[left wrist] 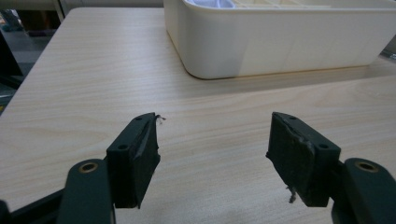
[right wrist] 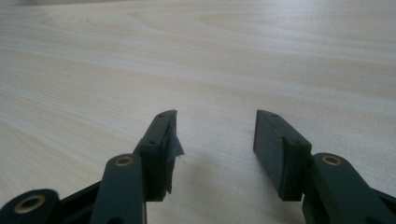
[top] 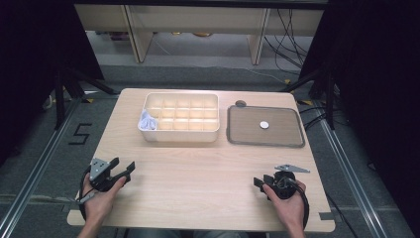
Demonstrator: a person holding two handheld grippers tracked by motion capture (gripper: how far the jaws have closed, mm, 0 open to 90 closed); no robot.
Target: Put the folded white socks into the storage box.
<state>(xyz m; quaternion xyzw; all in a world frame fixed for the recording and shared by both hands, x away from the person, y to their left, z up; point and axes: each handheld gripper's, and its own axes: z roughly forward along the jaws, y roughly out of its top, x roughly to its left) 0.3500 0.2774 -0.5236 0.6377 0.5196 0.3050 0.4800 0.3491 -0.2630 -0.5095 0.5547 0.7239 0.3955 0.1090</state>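
Observation:
My left gripper (top: 124, 168) rests low over the near left of the wooden table (top: 198, 168), held by a hand, jaws spread with nothing between them. In the left gripper view the gripper (left wrist: 212, 144) points toward the cream divided box (left wrist: 280, 42). My right gripper (top: 260, 182) sits at the near right, open and empty; in the right gripper view the gripper (right wrist: 215, 140) faces bare wood. The cream box (top: 181, 118) stands at the back centre, with a white crumpled item (top: 147, 120) in its left compartment. A small white disc (top: 264, 125) lies on the grey tray (top: 237, 134).
A dark round mark (top: 240, 103) sits at the table's back edge behind the tray. Black tripod legs (top: 67, 89) stand on the floor left and right. Cables (top: 292, 39) trail at the back right. Bare wood stretches between grippers and box.

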